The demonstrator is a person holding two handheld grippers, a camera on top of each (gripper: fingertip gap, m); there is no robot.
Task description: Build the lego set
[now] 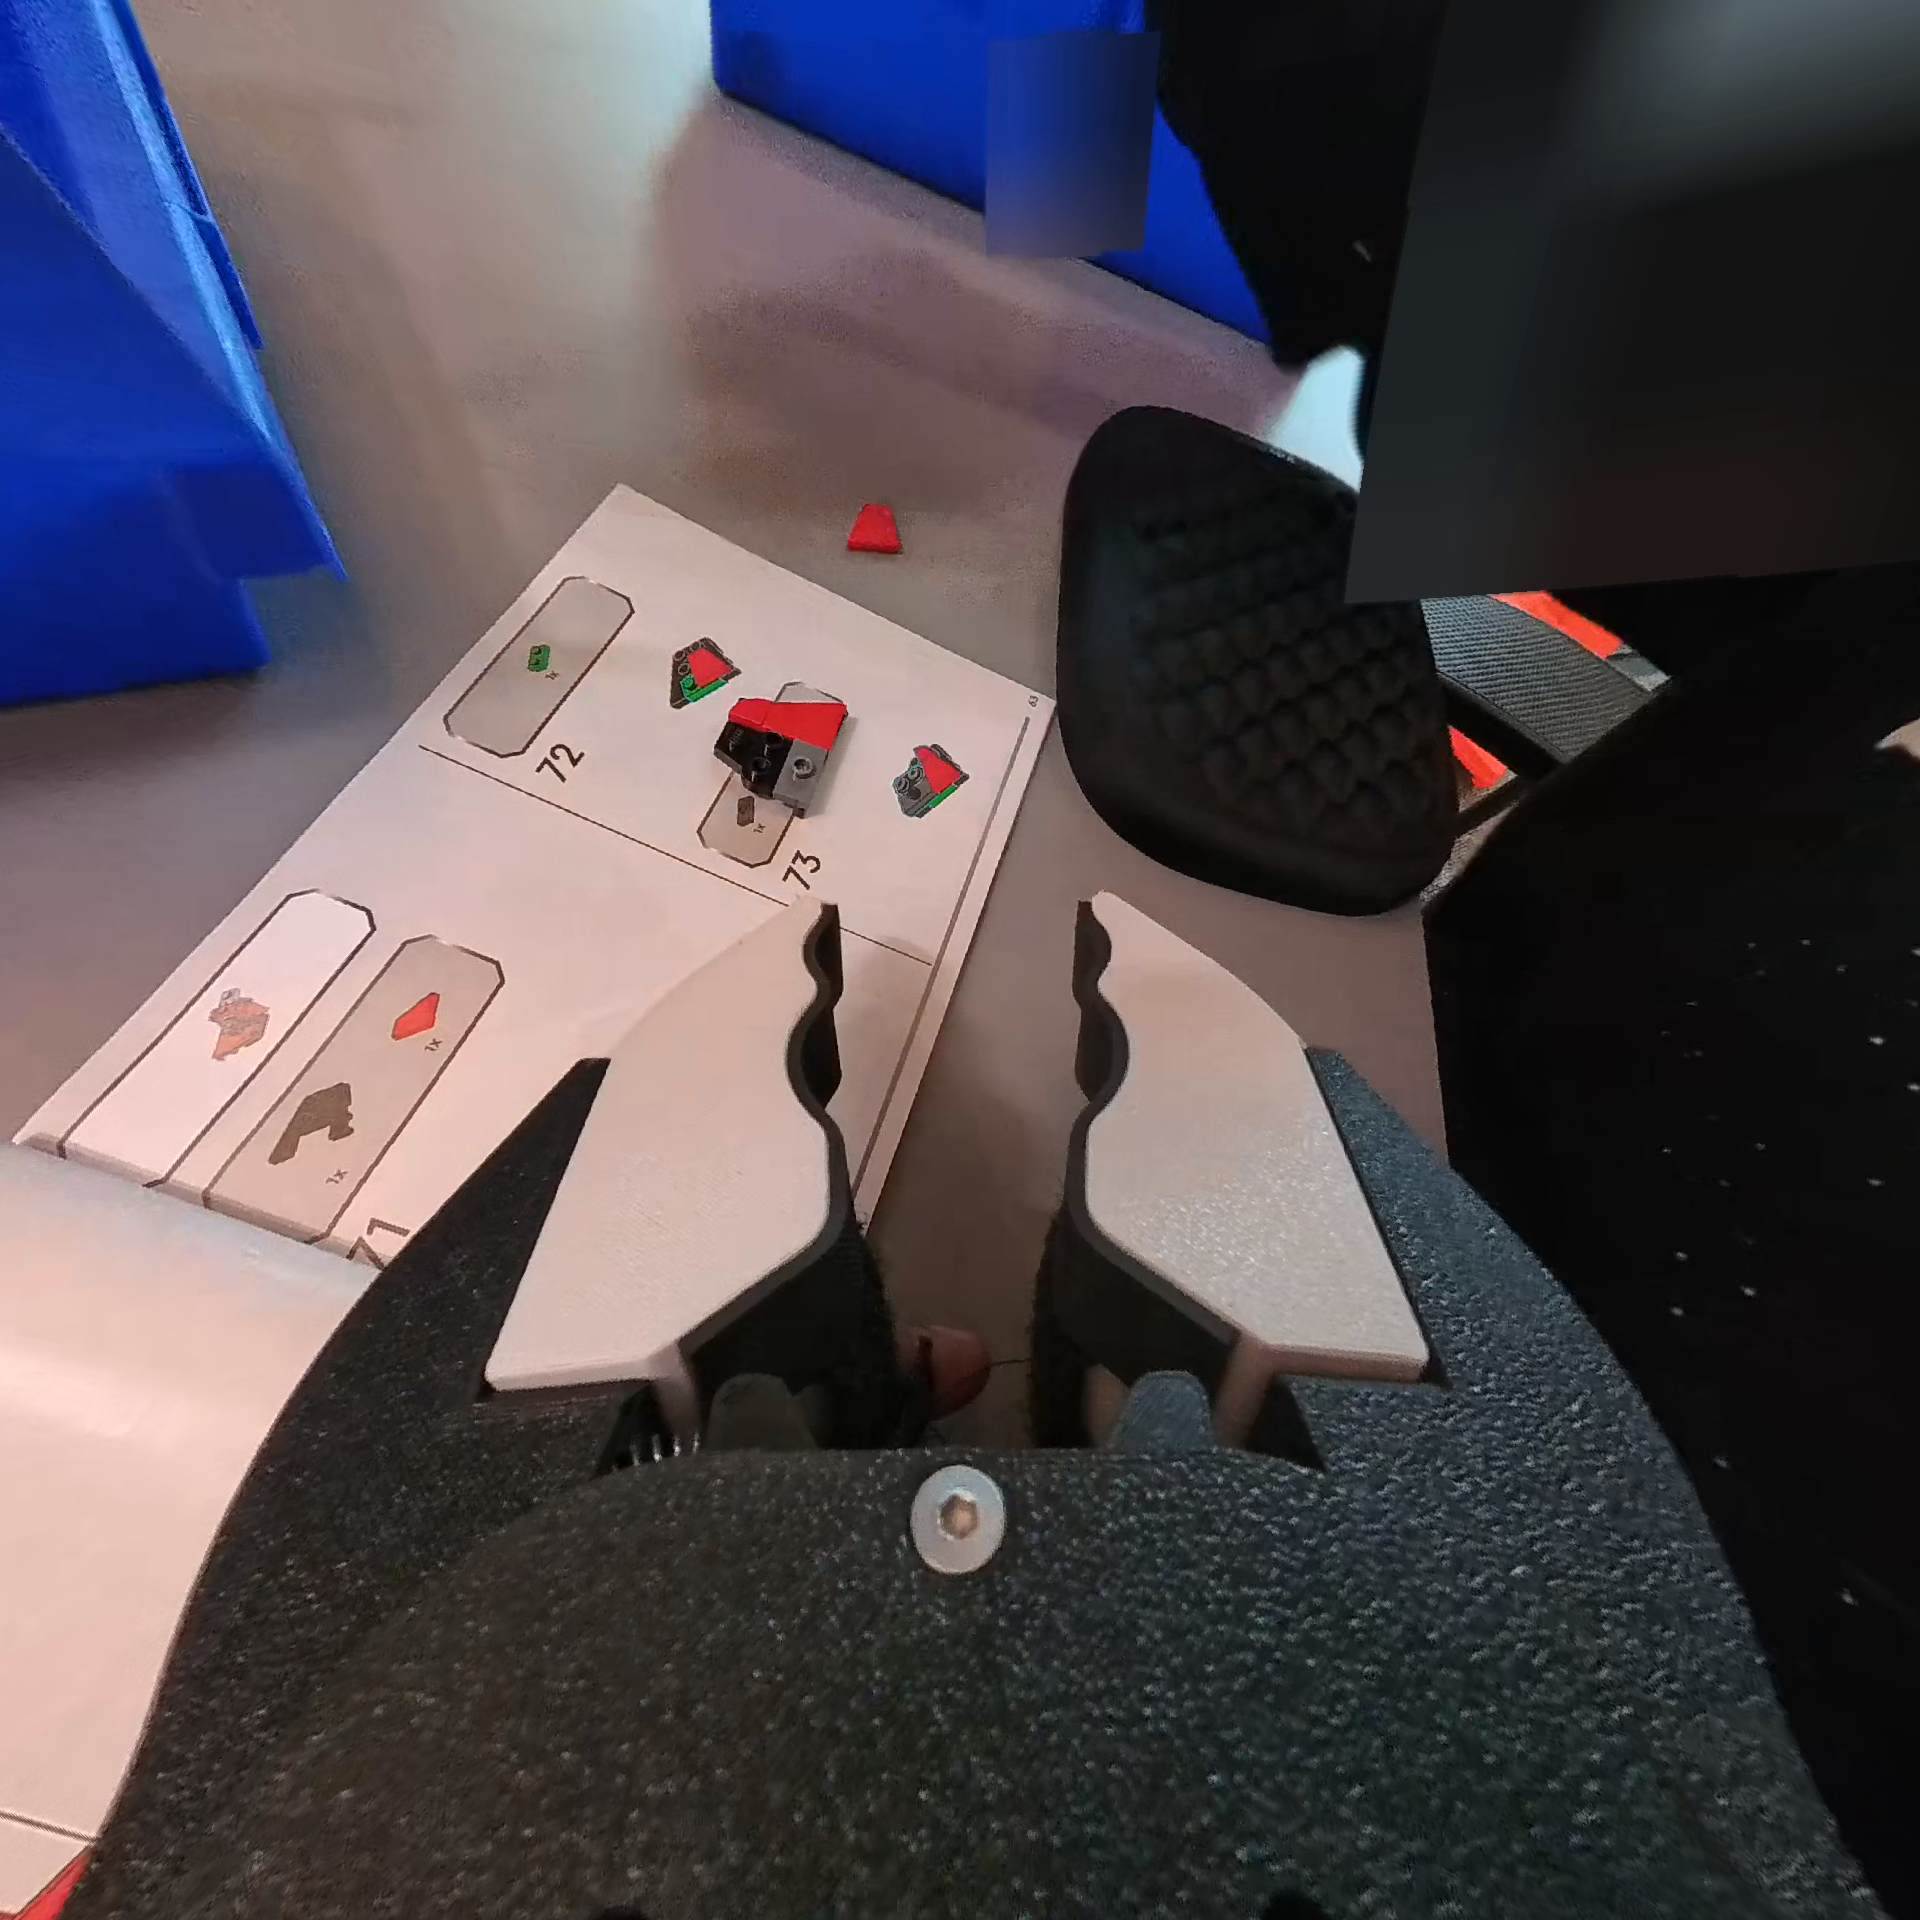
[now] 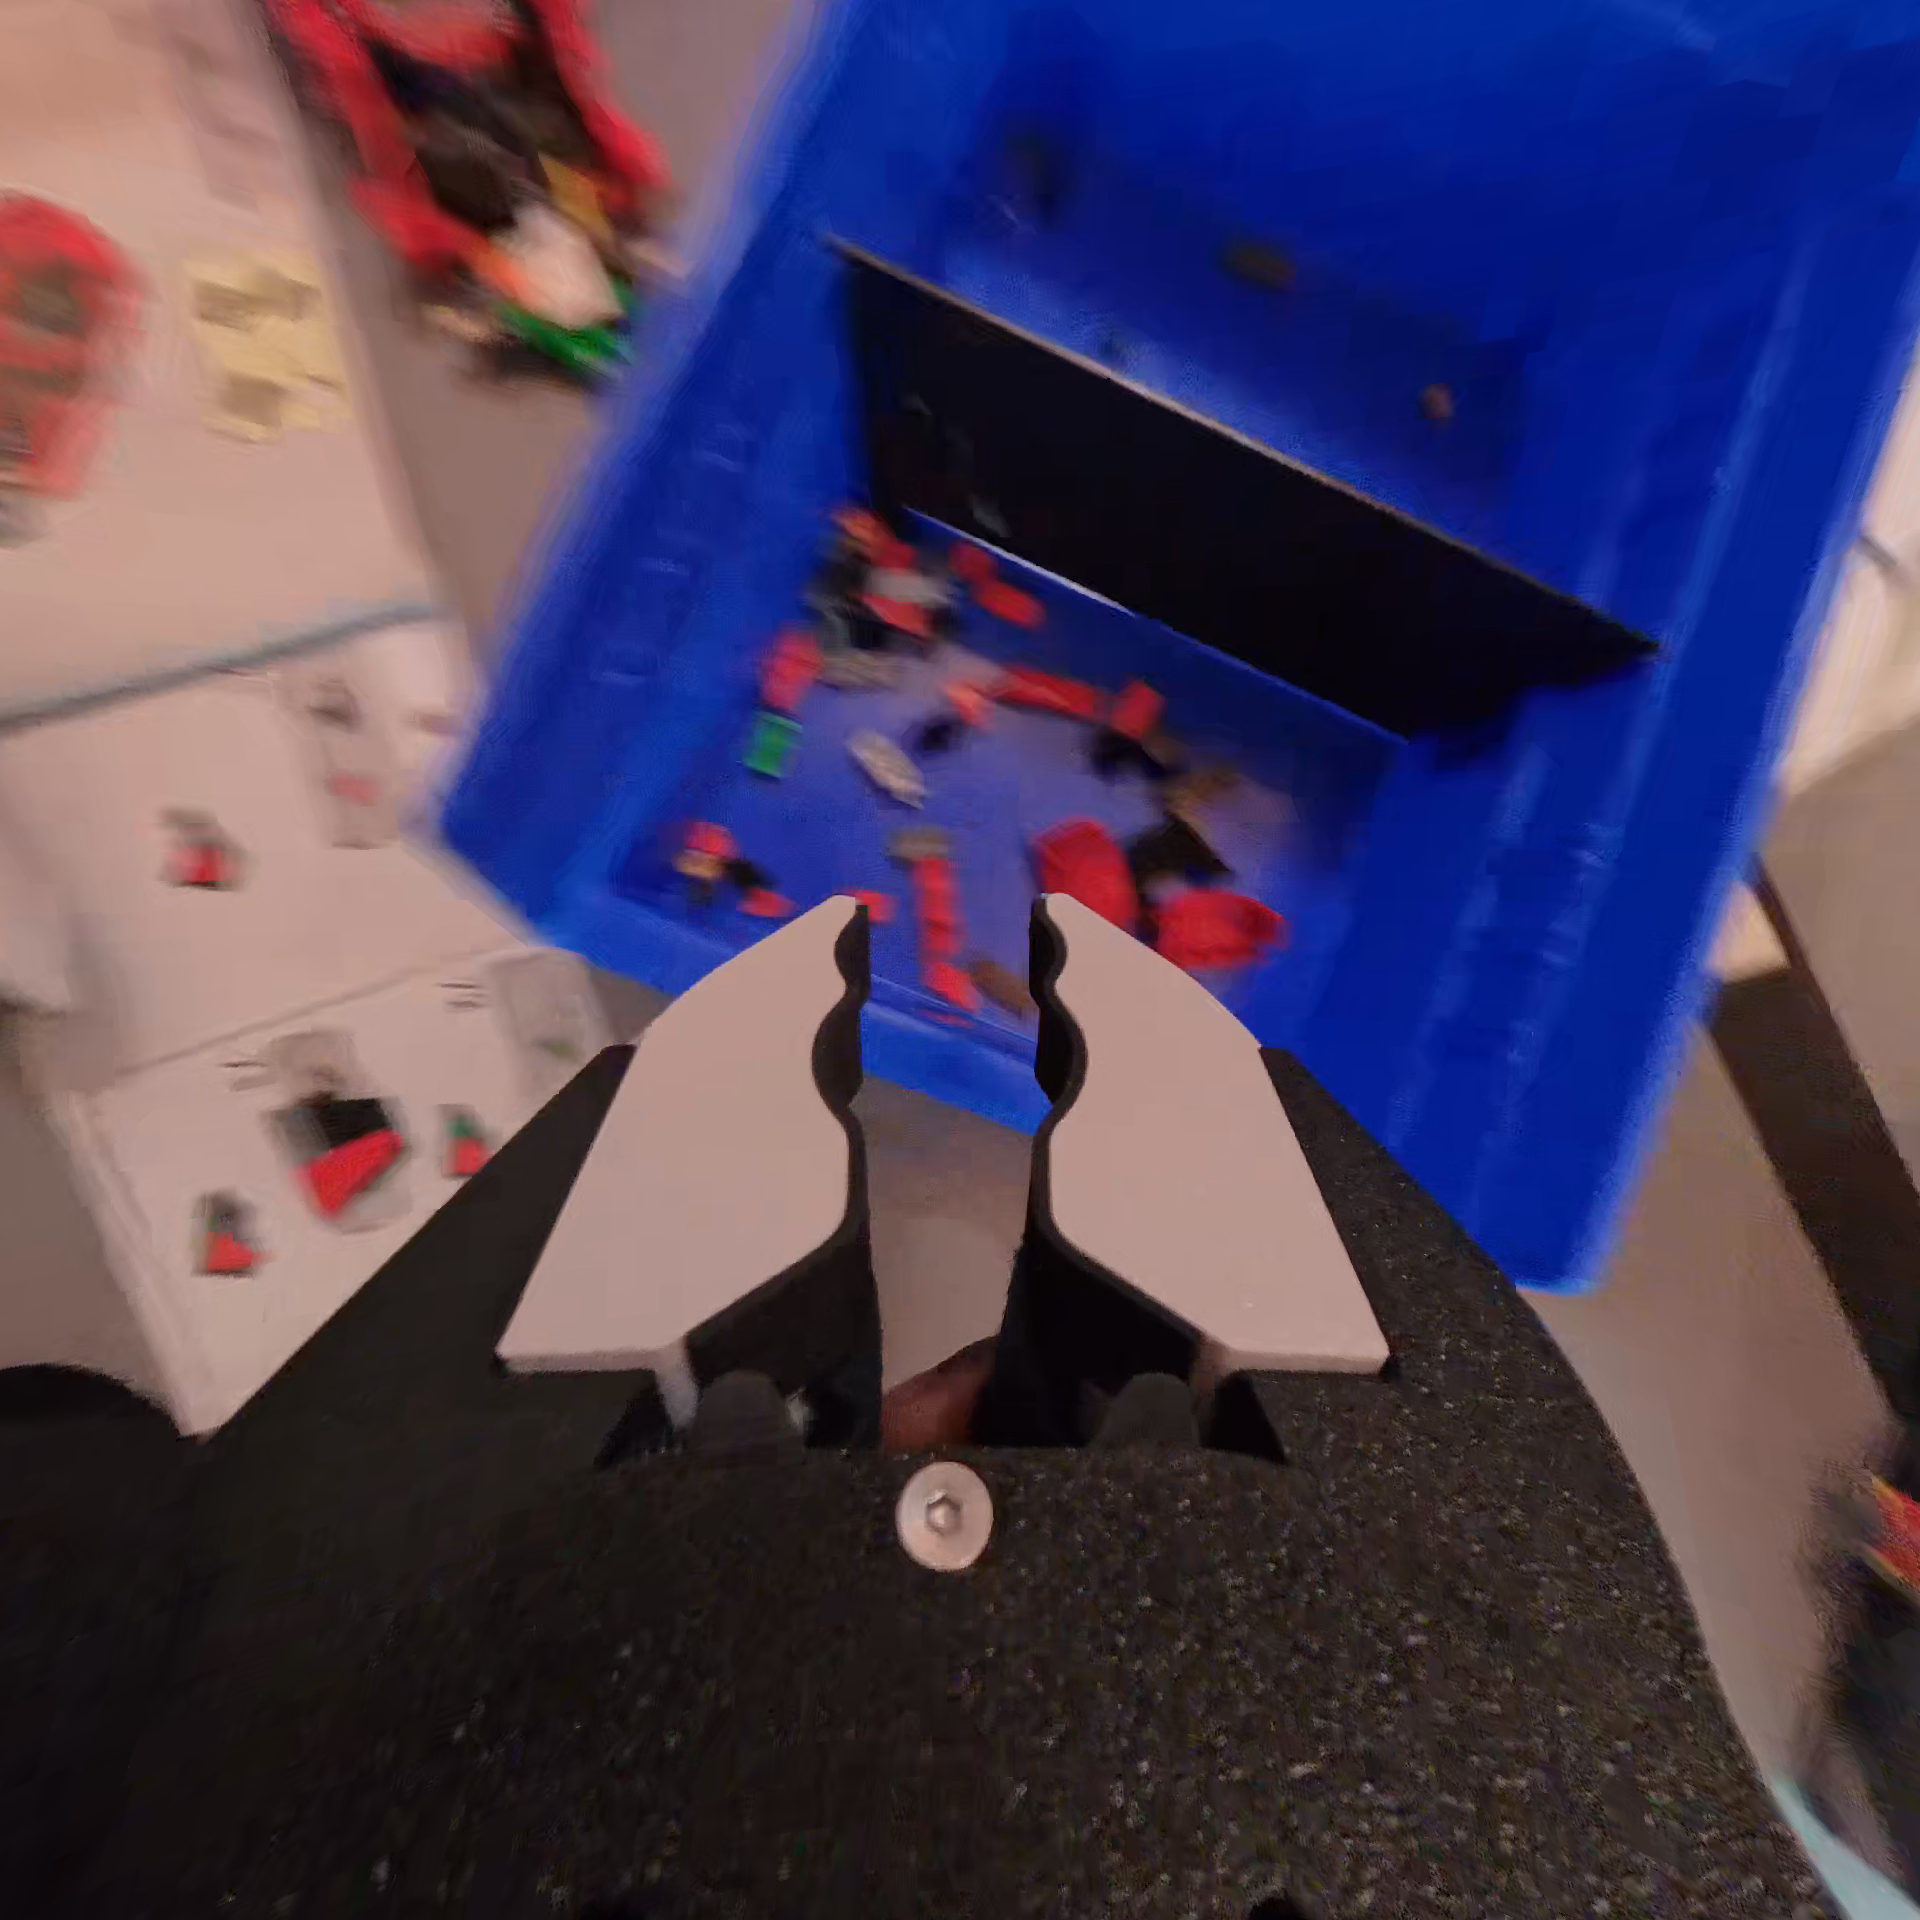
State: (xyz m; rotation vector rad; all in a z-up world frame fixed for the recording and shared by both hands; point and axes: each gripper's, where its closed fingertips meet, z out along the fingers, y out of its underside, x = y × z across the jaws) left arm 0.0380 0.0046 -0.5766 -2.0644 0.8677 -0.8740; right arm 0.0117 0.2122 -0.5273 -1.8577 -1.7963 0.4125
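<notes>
In the left wrist view a small red, black and grey lego sub-assembly point(image 1: 781, 750) lies on the open instruction booklet point(image 1: 582, 935). A loose red wedge piece point(image 1: 874, 530) lies on the table beyond the booklet. My left gripper point(image 1: 956, 914) is open and empty, just short of the sub-assembly. In the right wrist view my right gripper point(image 2: 948, 909) is open and empty, above the near rim of a blue bin point(image 2: 1558, 935) with several loose red, black and green pieces point(image 2: 935, 748). The view is blurred by motion.
Blue bins point(image 1: 125, 416) stand at the left and back in the left wrist view. A black chair armrest point(image 1: 1247, 665) is at the right. A larger red lego build point(image 2: 488, 156) and the booklet point(image 2: 260, 935) lie left of the bin, with a black divider point(image 2: 1195, 520) inside it.
</notes>
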